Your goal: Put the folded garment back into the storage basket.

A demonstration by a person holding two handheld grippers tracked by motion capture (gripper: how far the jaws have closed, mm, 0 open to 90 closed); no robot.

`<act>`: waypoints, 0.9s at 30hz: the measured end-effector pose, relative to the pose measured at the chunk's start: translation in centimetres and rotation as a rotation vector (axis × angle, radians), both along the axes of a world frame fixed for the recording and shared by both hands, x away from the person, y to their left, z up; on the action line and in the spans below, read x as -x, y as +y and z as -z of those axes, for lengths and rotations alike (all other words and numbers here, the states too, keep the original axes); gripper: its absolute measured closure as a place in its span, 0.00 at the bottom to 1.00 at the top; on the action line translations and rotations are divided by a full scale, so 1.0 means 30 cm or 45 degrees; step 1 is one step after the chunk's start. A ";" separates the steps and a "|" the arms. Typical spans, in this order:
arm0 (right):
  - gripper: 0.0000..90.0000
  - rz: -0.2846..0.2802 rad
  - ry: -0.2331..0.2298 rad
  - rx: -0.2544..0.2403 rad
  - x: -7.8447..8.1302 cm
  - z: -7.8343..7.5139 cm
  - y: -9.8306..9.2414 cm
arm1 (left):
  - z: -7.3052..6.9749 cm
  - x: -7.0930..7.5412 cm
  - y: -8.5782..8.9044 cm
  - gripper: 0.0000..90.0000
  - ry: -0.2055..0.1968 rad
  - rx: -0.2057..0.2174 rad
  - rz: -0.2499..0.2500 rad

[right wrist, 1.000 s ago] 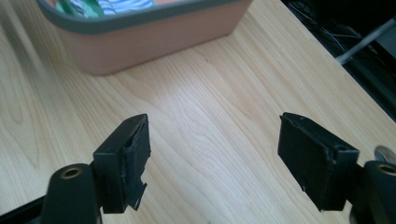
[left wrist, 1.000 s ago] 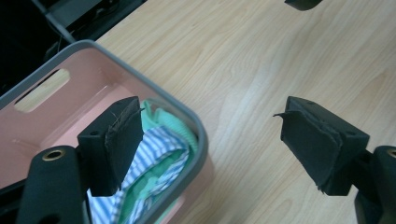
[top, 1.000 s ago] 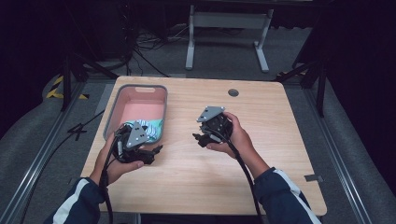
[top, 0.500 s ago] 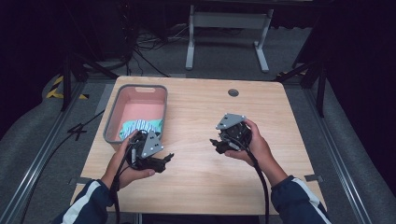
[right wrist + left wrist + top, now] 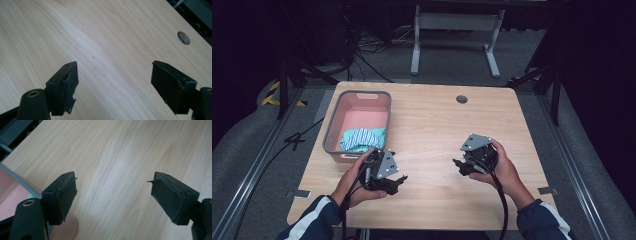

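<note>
Light wood-grain bench (image 5: 432, 125), rectangular with rounded corners, smooth laminate look, with a round cable hole (image 5: 462, 99) near its far edge. Pink plastic rectangular tub with grey rim (image 5: 331, 131) sits on the left part of the bench; a crumpled blue-and-white striped cloth (image 5: 361, 138) lies in the tub's near end.

Left tongs (image 5: 396, 181) held in the left hand (image 5: 354, 180), low over the bench just near-right of the tub's near right corner; cloth is just beyond it to the far left, apart from it. Jaws spread wide, nothing between them; black pads (image 5: 65, 196) look frayed at the edges.

Right tongs (image 5: 460, 166) held in the right hand (image 5: 502, 167), right of centre, well apart from the tub and cloth. Jaws also wide apart and empty, bare wood under them. Grey three-cornered plate on top of each.
</note>
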State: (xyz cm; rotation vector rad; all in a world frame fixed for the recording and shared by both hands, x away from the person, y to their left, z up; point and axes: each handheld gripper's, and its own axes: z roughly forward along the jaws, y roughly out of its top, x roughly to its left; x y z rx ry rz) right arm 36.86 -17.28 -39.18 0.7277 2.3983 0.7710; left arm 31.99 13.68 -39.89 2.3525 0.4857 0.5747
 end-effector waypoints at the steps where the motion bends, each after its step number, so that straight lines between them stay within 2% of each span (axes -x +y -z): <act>1: 0.25 0.002 -0.002 -0.006 0.007 0.009 -0.014 | 0.007 0.000 -0.002 0.23 0.012 -0.003 0.008; 3: 0.25 0.007 0.001 -0.011 0.017 0.022 -0.033 | 0.024 -0.001 -0.007 0.22 0.016 -0.012 0.011; 8: 0.26 0.035 -0.006 -0.027 0.050 0.056 -0.092 | 0.065 -0.003 -0.013 0.22 0.065 -0.025 0.041; 14: 0.26 0.054 -0.005 -0.040 0.080 0.091 -0.151 | 0.113 -0.008 -0.016 0.22 0.071 -0.066 0.066; 16: 0.26 0.055 0.005 -0.064 0.090 0.110 -0.179 | 0.133 -0.012 -0.013 0.22 0.091 -0.073 0.076; 22: 0.26 0.080 0.028 -0.086 0.122 0.166 -0.250 | 0.171 -0.023 0.004 0.22 0.123 -0.075 0.084; 23: 0.26 0.090 0.036 -0.092 0.129 0.178 -0.272 | 0.176 -0.023 0.009 0.22 0.124 -0.089 0.081; 27: 0.26 0.108 0.054 -0.112 0.149 0.209 -0.319 | 0.195 -0.029 0.032 0.22 0.159 -0.069 0.080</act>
